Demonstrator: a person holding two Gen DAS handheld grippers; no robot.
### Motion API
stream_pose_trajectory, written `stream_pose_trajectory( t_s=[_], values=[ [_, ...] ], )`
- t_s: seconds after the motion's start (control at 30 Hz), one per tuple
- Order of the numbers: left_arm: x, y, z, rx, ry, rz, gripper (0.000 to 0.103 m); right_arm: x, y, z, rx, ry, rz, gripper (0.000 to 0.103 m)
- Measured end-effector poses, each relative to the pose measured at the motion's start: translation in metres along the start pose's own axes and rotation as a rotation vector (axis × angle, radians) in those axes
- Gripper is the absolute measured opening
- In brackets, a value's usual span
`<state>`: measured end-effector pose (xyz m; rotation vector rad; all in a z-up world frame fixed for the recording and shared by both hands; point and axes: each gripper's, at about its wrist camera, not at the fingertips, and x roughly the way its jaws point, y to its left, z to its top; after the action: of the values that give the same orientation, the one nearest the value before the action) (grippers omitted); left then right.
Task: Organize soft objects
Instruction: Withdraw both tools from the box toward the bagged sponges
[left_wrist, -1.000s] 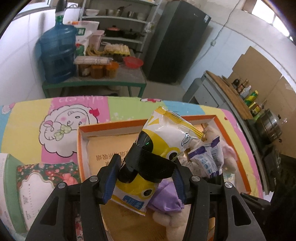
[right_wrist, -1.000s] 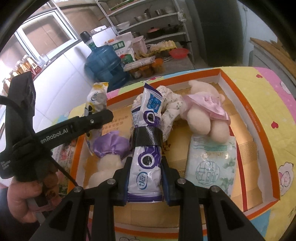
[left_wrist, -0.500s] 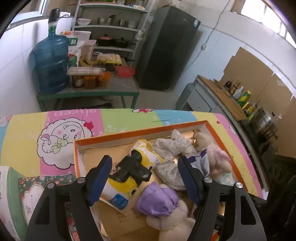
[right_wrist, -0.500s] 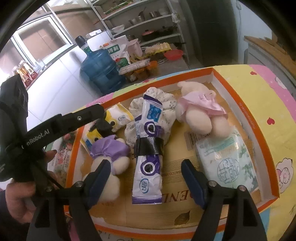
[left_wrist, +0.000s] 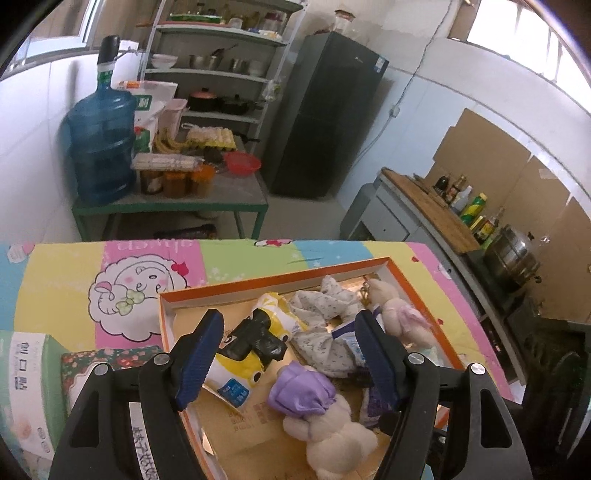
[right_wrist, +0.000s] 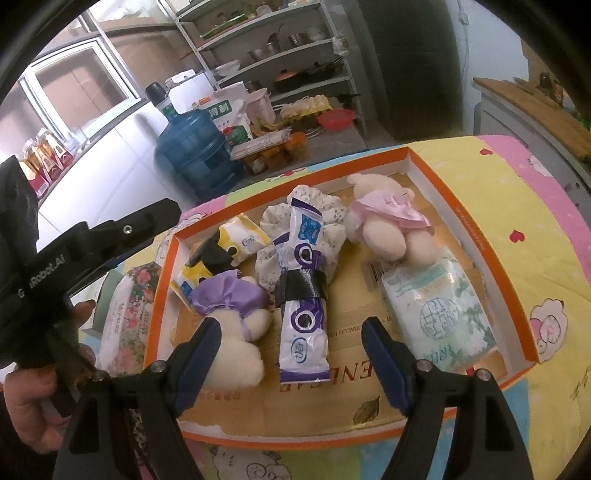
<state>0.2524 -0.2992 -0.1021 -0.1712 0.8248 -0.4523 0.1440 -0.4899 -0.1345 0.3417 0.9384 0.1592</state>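
Right wrist: purple packet (right_wrist: 303, 295) between spread jaws.

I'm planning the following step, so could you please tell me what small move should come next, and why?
Probably move the left gripper toward the floral-wrapped soft pack lying outside the shallow orange-rimmed cardboard box. Both grippers stand open and empty, and the other soft things already lie inside the box.

Orange-rimmed tray (right_wrist: 476, 240), purple-and-white packet (right_wrist: 303, 325), yellow packet (left_wrist: 255, 354)

Left gripper (left_wrist: 286, 360): released yellow packet (left_wrist: 255, 354), now lying in tray (right_wrist: 476, 240) (far-left corner). Right gripper (right_wrist: 291, 363): released purple-white packet (right_wrist: 303, 314), now lying mid-tray; both jaws wide.
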Motion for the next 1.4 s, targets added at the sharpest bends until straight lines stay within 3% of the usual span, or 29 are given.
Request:
stream_pose_trajectory(
  t_s=[0.47, 0.9, 1.4],
  values=[
    [-0.063, 0.000, -0.010, 0.037, -0.054, -0.077, 0.075, -0.041, 0.033, -0.025, 0.005, -0.056, -0.076, 0.078],
    [-0.141, 0.019, -0.025, 0.089, -0.122, -0.102, 0.075, -0.074, 0.087, -0.059, -0.009, -0.096, -0.116, 0.078],
    [-0.219, 0.094, -0.047, 0.071, -0.185, -0.047, 0.075, -0.087, 0.160, -0.089, -0.065, -0.125, -0.124, 0.078]
  ],
)
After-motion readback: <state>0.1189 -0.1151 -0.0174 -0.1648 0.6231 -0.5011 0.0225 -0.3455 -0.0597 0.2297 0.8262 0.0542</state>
